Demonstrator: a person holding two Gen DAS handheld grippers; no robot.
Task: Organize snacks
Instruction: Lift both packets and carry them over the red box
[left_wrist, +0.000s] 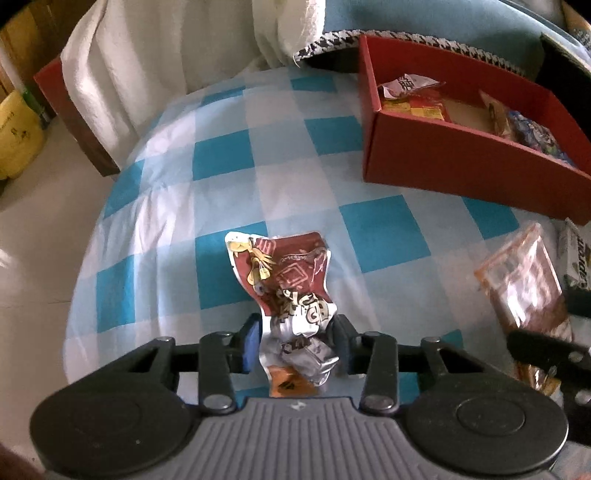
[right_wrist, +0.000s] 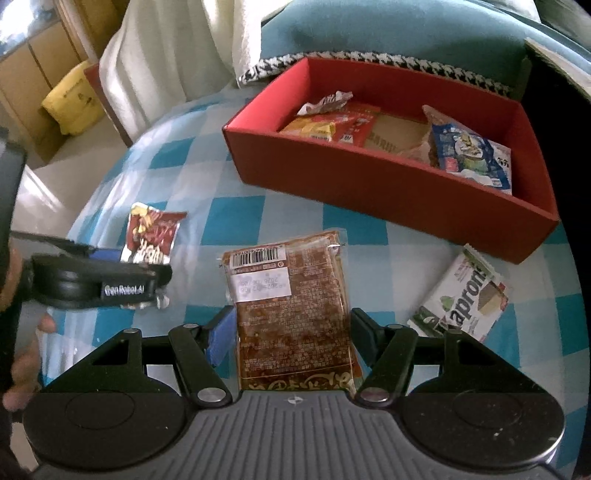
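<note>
My left gripper (left_wrist: 295, 343) is shut on a crumpled red and silver snack packet (left_wrist: 291, 280), pinched at its lower half so the top sticks out ahead. From the right wrist view the same packet (right_wrist: 151, 236) shows just above the checked tablecloth, held by the left gripper (right_wrist: 140, 266). My right gripper (right_wrist: 291, 336) is shut on a flat brown packet (right_wrist: 291, 295) with a barcode label, gripped across its width. In the left wrist view that brown packet (left_wrist: 517, 288) looks blurred. An open red box (right_wrist: 369, 192) holding several snacks stands behind.
A green and white wafer packet (right_wrist: 461, 299) lies on the blue and white checked tablecloth (left_wrist: 229, 158), right of the brown packet and in front of the box. White cloth (left_wrist: 129, 74) hangs at the back left. The round table drops off at the left. A hand (right_wrist: 22, 365) shows at the left edge.
</note>
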